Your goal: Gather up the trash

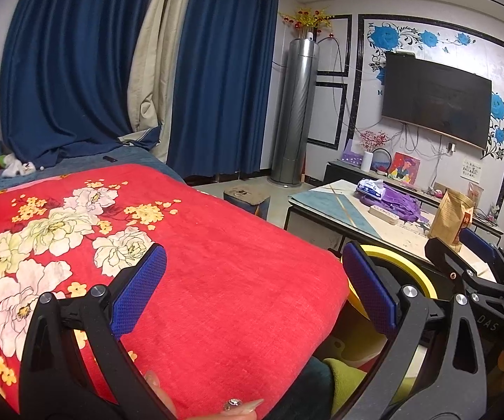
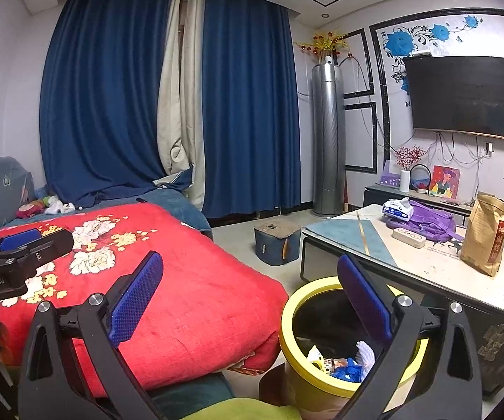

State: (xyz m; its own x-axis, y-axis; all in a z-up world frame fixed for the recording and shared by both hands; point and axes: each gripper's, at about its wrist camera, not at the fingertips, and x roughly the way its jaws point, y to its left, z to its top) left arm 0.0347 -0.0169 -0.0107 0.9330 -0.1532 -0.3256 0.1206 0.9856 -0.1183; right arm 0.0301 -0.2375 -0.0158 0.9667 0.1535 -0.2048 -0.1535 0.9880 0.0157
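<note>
A yellow-rimmed trash bin [image 2: 288,318] stands on the floor between the red floral blanket [image 2: 196,301] and the coffee table. Several scraps of trash [image 2: 346,367], blue and white, lie in its bottom. My right gripper [image 2: 252,294] hangs open and empty above the blanket's edge, its right pad over the bin's mouth. My left gripper [image 1: 252,280] is also open and empty over the blanket [image 1: 217,262]. The bin's rim [image 1: 404,262] shows behind its right finger. Each gripper appears in the other's view: the left gripper [image 2: 21,241] at far left, the right gripper [image 1: 462,248] at far right.
The coffee table [image 2: 427,262] holds a brown paper bag [image 2: 486,234], a purple bag [image 2: 427,222], a tissue pack [image 2: 397,208] and a white power strip [image 2: 407,237]. A blue stool [image 2: 276,243] sits on the floor. Stuffed toys [image 2: 47,206] lie by the curtains. A person's fingertips [image 1: 241,404] show below.
</note>
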